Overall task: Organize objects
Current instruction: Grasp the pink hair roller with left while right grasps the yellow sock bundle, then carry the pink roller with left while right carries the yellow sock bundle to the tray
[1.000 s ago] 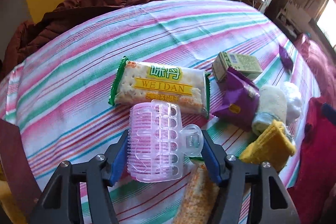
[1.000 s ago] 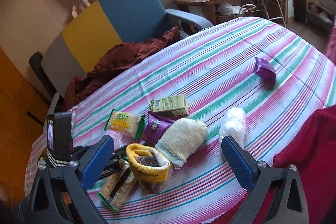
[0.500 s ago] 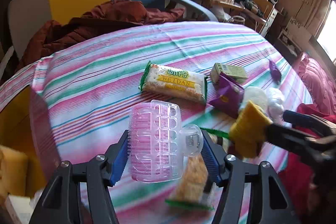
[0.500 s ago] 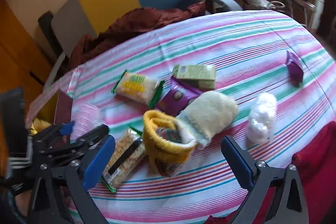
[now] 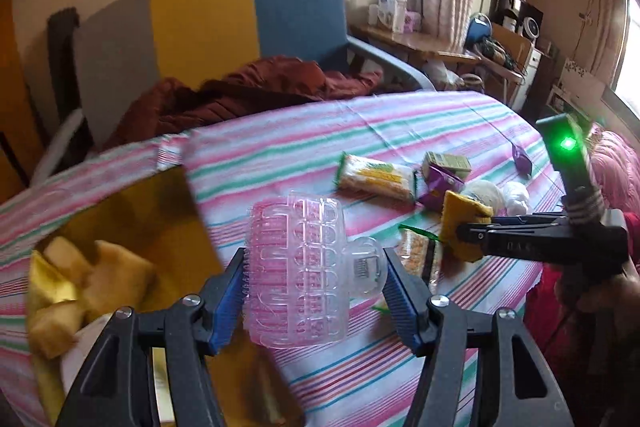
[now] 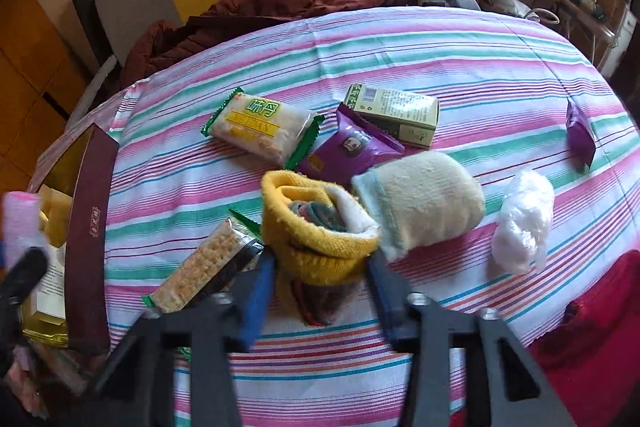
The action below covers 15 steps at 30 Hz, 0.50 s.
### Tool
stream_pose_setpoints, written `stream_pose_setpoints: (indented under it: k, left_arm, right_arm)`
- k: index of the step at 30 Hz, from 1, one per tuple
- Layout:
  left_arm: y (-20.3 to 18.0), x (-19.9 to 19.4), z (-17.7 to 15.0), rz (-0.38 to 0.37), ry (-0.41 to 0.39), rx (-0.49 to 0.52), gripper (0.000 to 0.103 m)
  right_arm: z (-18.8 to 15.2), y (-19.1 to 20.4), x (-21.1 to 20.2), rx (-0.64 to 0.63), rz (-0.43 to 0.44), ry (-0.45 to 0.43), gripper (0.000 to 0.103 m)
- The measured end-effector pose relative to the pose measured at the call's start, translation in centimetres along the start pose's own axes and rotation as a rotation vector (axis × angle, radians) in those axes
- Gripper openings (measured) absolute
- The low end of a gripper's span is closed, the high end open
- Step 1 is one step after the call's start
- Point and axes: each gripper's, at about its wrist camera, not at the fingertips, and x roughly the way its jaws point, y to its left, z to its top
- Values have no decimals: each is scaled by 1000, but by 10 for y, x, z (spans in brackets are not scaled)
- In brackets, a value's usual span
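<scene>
My left gripper (image 5: 316, 267) is shut on a clear pink hair claw clip (image 5: 296, 267), held in the air beside an open gold-lined box (image 5: 120, 195). The clip (image 6: 20, 215) also shows blurred at the left edge of the right wrist view. My right gripper (image 6: 320, 265) points down at a rolled yellow sock (image 6: 316, 227) on the striped tablecloth (image 6: 400, 39). Its jaws are closing, with the sock between them and the pads pressing its sides. The left wrist view shows that gripper (image 5: 460, 231) pinching the sock (image 5: 464, 215).
Around the sock lie a snack bar (image 6: 204, 267), a cracker pack (image 6: 260, 131), a purple packet (image 6: 352, 151), a green carton (image 6: 396, 111), a cream sock (image 6: 424, 199) and a white bag (image 6: 524, 223). The box (image 6: 88, 227) sits at the table's left edge. A maroon jacket (image 6: 260, 7) lies on the chair behind.
My left gripper rose with the clip and swung left to beside the box. My right gripper dropped onto the yellow sock and its wide jaws closed in on it.
</scene>
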Motion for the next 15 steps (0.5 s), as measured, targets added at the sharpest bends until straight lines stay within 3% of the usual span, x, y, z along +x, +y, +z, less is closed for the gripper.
stream_pose_setpoints:
  k: [6,15]
  left_arm:
    - [24,-35,-9,65,-50,-20,64]
    - [51,-58,-28,101,-69,-62,64]
  right_arm:
    - [-3,5,-5,-38,-31,-25,30]
    - [-6,10,-15,-53,-34,-71,26]
